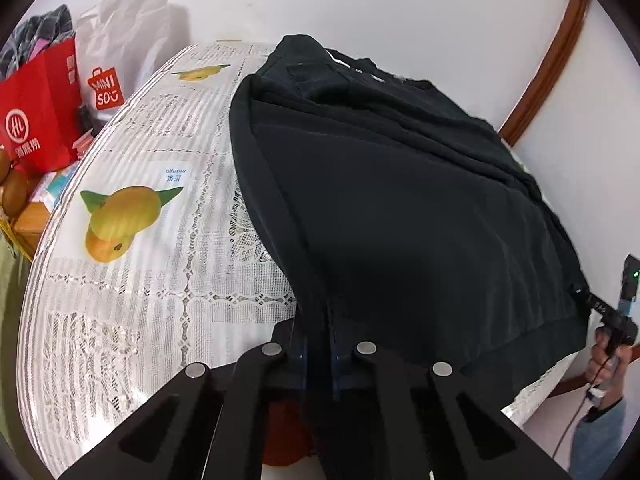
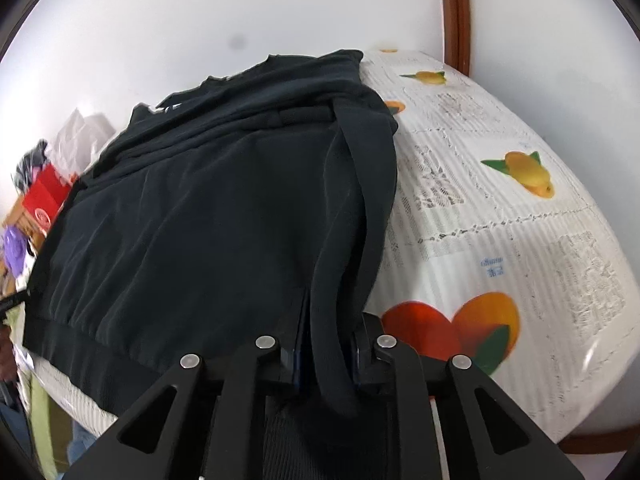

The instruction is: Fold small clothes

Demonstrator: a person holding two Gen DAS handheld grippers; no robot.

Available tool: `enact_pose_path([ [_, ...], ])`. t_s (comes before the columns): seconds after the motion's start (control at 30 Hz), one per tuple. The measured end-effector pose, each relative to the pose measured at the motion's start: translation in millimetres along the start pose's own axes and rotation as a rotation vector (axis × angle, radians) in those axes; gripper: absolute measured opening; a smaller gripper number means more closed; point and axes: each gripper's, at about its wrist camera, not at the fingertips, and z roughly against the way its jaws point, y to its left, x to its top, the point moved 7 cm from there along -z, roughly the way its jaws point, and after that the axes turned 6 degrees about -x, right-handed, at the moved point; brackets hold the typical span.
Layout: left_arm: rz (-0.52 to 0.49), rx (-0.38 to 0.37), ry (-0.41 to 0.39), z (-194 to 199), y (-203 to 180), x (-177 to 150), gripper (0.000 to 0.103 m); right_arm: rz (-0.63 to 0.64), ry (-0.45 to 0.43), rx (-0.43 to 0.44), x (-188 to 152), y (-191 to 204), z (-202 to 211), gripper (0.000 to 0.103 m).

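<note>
A black sweatshirt [image 1: 400,184] lies spread on the table, its ribbed hem toward me and lifted off the cloth. My left gripper [image 1: 318,344] is shut on the hem's left corner. My right gripper [image 2: 326,354] is shut on the hem's right corner, with a fold of the sweatshirt [image 2: 208,200] bunched between its fingers. The right gripper also shows at the far right of the left wrist view [image 1: 592,302], pinching the far corner. The garment's collar end lies at the far side of the table.
The table carries a white lace cloth with fruit prints [image 1: 132,216] under a clear cover. A red paper bag [image 1: 40,120] and a white Miniso bag [image 1: 116,52] stand beyond the left edge. A white wall and a brown door frame [image 2: 454,12] lie behind.
</note>
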Motion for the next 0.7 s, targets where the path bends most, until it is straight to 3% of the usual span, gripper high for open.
enact_pose_path([
  [0.13, 0.003, -0.03, -0.033, 17, -4, 0, 0.007, 0.006, -0.014, 0.015, 2, 2, 2, 0.008],
  [0.23, -0.028, -0.062, -0.057, 34, -16, 2, 0.007, 0.061, -0.094, 0.017, 7, 2, 23, 0.008],
  [0.33, -0.055, -0.086, -0.104, 52, -29, 12, 0.007, 0.031, -0.145, 0.073, 16, -1, 43, 0.008],
  [0.7, -0.084, -0.059, -0.241, 79, -46, 95, 0.007, -0.006, -0.281, 0.118, 96, 9, 73, 0.008],
])
